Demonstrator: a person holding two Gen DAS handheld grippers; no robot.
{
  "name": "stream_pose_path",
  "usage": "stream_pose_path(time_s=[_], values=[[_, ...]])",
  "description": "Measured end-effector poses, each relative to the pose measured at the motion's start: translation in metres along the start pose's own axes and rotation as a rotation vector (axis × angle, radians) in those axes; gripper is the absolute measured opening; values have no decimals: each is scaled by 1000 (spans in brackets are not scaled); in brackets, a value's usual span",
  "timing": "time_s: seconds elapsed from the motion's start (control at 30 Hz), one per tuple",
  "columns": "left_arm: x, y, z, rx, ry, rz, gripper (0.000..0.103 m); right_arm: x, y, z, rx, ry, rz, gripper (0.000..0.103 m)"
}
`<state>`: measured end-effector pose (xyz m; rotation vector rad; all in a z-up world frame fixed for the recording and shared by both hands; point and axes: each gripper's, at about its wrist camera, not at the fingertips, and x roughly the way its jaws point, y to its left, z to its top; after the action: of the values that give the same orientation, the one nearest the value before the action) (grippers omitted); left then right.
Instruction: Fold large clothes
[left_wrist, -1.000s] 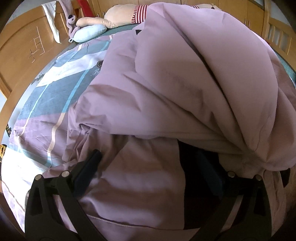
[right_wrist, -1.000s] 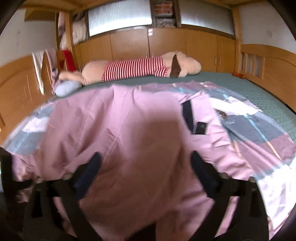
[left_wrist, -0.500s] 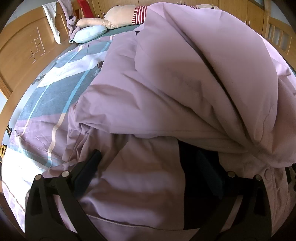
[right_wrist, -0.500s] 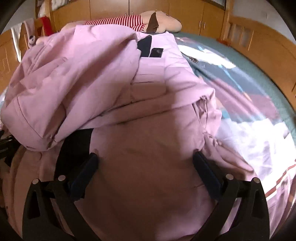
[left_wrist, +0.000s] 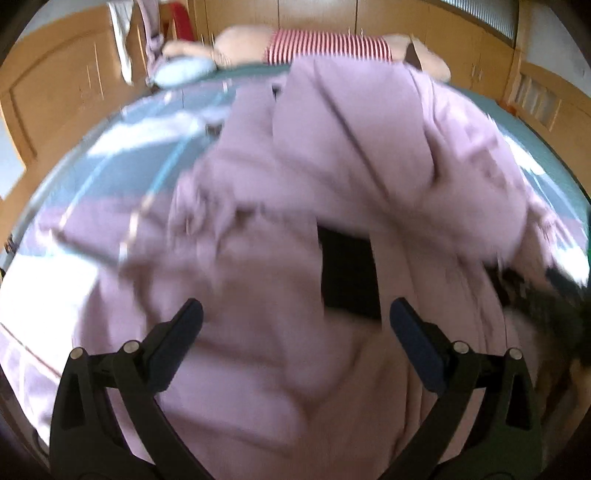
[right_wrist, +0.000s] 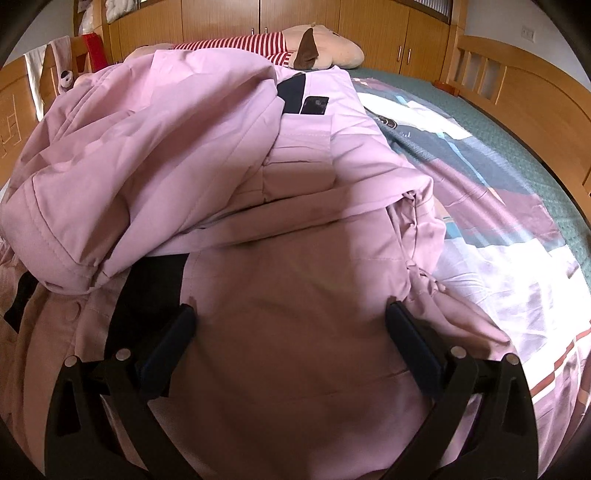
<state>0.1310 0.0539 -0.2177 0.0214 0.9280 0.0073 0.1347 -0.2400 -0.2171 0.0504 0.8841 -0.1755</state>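
Note:
A large pink padded jacket (right_wrist: 207, 147) with a dark lining strip (right_wrist: 151, 288) lies heaped on the bed, one side folded over the other. It fills the left wrist view (left_wrist: 332, 166) too, which is blurred. My left gripper (left_wrist: 295, 317) is open, fingers wide apart just above the jacket's lower part, holding nothing. My right gripper (right_wrist: 288, 321) is open, its fingers spread over the jacket's lower panel, holding nothing. The other gripper shows as a dark blur at the right edge of the left wrist view (left_wrist: 535, 295).
The bed has a patterned pink, grey and white sheet (right_wrist: 498, 206). A striped plush toy (right_wrist: 295, 44) and a pale blue pillow (left_wrist: 184, 72) lie at the headboard end. Wooden bed rails (right_wrist: 517, 92) and cupboards surround the bed.
The left gripper has pulled back and tilted up, so more of the room shows. The right gripper dropped low over the jacket, and the jacket's side now lies folded across.

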Motion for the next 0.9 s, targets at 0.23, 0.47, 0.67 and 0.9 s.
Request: stream_pose_path(time_s=[0.23,0.47,0.67,0.9], values=[[-44,48,-61,52,-14,151,101,-68,-11,-31,-184,71,116,102],[-85,134,-90,-45,125,-75,101,-140,-89,-89,-148,210,51,102],[-73,178,-112,-229,258,-139,101,-125,-135,-127,53,449,191,102],[-64,229,-125,-402,355,-403,94,-124,-122,-141,55,491,330,77]])
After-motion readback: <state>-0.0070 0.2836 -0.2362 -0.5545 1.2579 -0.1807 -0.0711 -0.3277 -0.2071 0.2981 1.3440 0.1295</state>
